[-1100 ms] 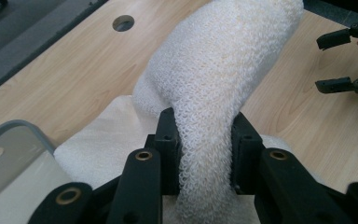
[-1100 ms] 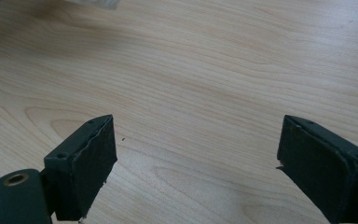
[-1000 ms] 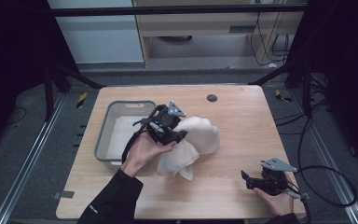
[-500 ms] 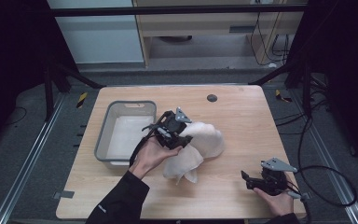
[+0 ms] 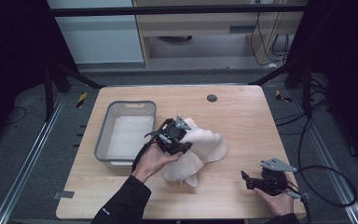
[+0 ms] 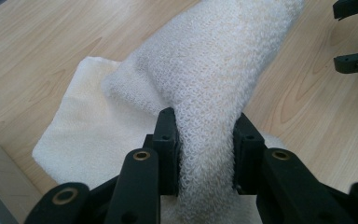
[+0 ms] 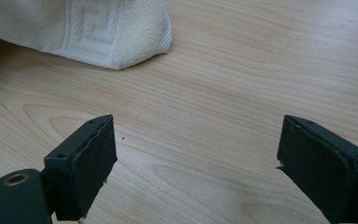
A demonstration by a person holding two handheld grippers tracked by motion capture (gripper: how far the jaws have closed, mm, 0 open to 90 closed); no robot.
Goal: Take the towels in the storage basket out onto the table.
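Grey plastic bin (image 5: 103,140) on the left half of the wooden table (image 5: 242,116), long side running front to back, pale lining inside. Small dark round disc (image 5: 212,98) on the tabletop toward the far edge, well apart from the bin. Beyond the table: black frame bars (image 5: 177,10), a pale cabinet (image 5: 98,32), loose cables (image 5: 326,172) on the dark floor at right.

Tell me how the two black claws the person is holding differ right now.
The left black claw is shut on a fold of the white terry towel, while the right black claw stands wide open with nothing between its jaws. The left claw is at the middle of the wooden table, beside the grey plastic bin; the right claw rests near the front corner. Both are hand-held.
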